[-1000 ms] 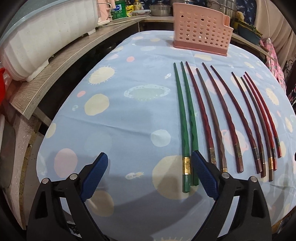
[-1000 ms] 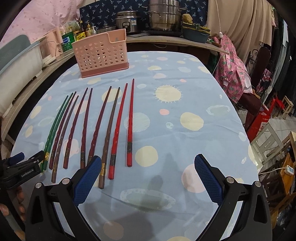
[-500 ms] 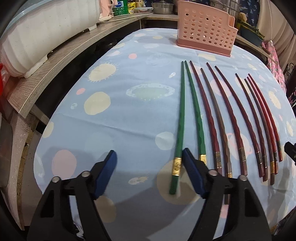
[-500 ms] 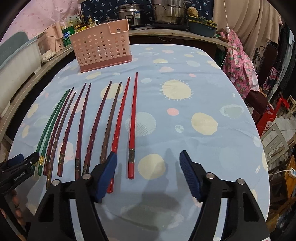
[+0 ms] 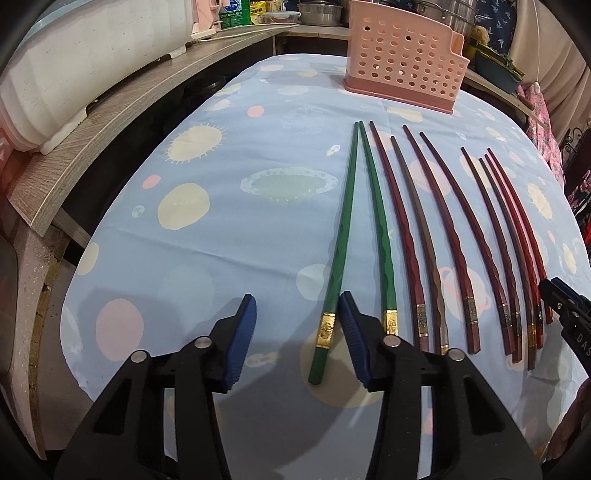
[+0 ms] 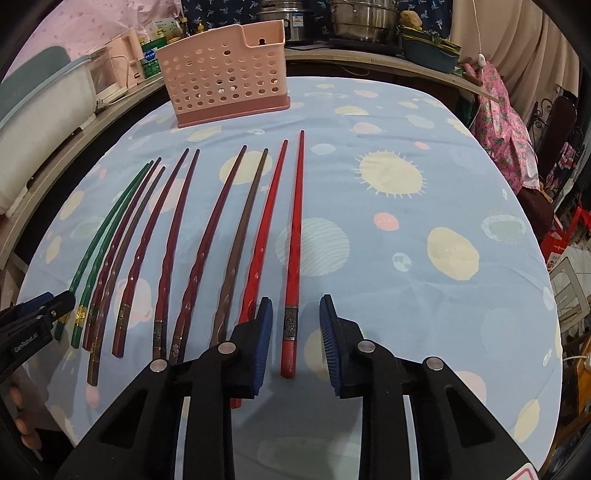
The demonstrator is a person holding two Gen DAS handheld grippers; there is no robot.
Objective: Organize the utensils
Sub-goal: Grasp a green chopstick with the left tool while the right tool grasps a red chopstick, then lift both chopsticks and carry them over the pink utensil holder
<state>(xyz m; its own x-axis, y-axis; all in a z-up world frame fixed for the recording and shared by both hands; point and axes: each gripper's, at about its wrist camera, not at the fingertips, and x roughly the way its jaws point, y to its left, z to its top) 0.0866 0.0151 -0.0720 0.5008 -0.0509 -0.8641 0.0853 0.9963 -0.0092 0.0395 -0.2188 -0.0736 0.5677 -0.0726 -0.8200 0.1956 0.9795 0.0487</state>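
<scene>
Several chopsticks lie side by side on the blue patterned tablecloth. My left gripper is open, its jaws either side of the handle end of the leftmost green chopstick; the second green chopstick lies just right of the right jaw. My right gripper is open, its jaws either side of the handle of the rightmost red chopstick; the neighbouring red chopstick passes under the left jaw. A pink perforated utensil holder stands at the table's far side.
Dark red and brown chopsticks fill the row between the green and red pairs. A wooden counter with a white tub runs along the left. Pots stand behind the table. Chairs and pink cloth are at the right.
Both grippers have moved forward and lower over the chopstick handles and narrowed. The left now straddles one green chopstick, the right one red chopstick.
</scene>
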